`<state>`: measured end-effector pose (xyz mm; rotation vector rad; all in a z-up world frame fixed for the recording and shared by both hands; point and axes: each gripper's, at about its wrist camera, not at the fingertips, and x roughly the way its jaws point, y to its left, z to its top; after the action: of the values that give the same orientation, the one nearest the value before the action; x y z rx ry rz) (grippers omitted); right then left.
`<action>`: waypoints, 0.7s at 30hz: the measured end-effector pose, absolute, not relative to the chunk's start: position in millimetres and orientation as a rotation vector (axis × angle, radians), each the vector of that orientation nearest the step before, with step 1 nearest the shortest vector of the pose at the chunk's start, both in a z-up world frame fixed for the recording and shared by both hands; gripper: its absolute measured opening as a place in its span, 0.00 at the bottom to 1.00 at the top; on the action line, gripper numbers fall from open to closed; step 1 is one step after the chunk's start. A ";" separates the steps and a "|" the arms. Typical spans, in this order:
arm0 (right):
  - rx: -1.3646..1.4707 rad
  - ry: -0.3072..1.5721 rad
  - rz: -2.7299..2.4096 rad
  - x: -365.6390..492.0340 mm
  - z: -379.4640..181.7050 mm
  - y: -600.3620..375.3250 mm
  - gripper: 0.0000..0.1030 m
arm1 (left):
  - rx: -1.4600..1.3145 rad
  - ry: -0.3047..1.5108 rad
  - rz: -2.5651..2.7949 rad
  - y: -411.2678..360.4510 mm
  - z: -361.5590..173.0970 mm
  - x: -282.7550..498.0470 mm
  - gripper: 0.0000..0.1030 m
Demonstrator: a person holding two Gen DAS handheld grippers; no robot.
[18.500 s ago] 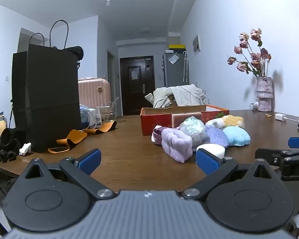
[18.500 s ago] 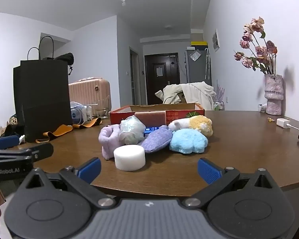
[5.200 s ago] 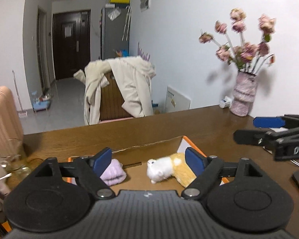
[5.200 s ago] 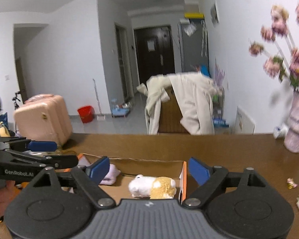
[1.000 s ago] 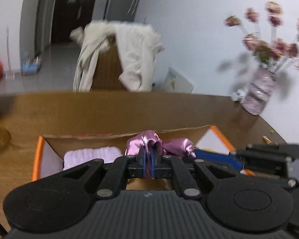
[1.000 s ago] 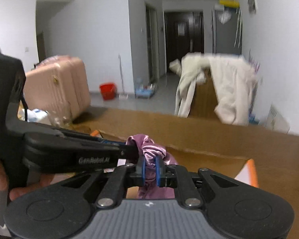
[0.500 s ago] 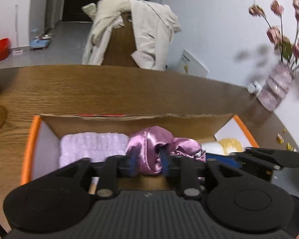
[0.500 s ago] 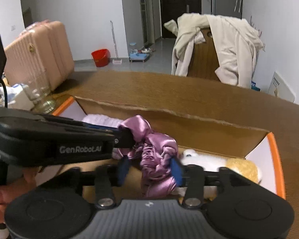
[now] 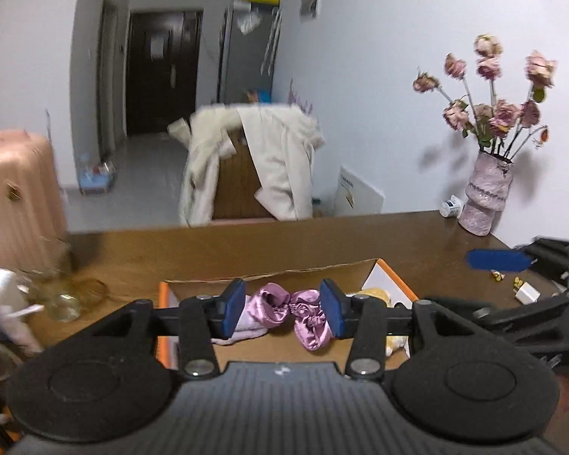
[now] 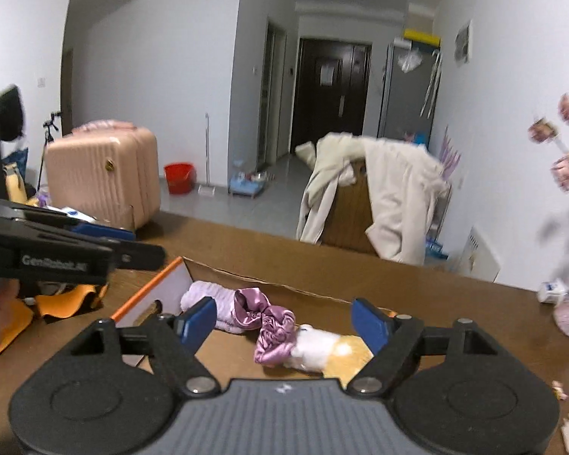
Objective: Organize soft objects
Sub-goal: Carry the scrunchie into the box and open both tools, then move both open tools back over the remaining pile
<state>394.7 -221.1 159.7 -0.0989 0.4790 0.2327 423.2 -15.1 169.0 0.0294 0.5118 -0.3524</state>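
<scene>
The pink satin scrunchie [image 10: 271, 326] is now seen lying loose inside the orange-edged cardboard box [image 10: 148, 295] on the counter [image 10: 417, 284], between the lilac fluffy band [image 10: 205, 297] at the left and the white-and-yellow plush toy [image 10: 322, 349] at the right, touching both. A second ago it was pinched by both tongs. The jaws of the left tongs [image 9: 283, 307] and the right tongs [image 10: 284, 320] have just been opening; nothing is pressed by either pair, and the scrunchie is seen beyond them, below. Release into the box is judged complete. Both tongs are judged free for whatever soft items remain outside the box; none is visible here.
</scene>
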 end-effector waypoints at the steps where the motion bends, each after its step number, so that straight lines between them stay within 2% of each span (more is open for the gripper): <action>1: -0.099 0.468 0.231 382.5 163.0 -226.2 0.78 | 0.043 0.489 -0.339 -14.0 172.3 405.4 0.44; 4: -0.106 0.413 0.232 333.5 170.8 -238.0 0.84 | 0.076 0.421 -0.308 -12.0 175.8 357.2 0.55; 6: -0.101 0.370 0.251 300.4 172.5 -244.5 0.85 | 0.087 0.376 -0.302 -8.4 173.7 323.4 0.70; 14: -0.103 0.292 0.306 190.0 146.1 -246.4 0.86 | 0.069 0.281 -0.232 2.2 143.9 206.8 0.78; 21: -0.055 0.315 0.334 127.6 91.6 -241.2 0.87 | 0.021 0.276 -0.198 12.7 98.0 137.9 0.88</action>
<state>127.6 -241.2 91.6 -0.0546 0.3148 0.3340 137.9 12.7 98.0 0.0213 0.2758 -0.1978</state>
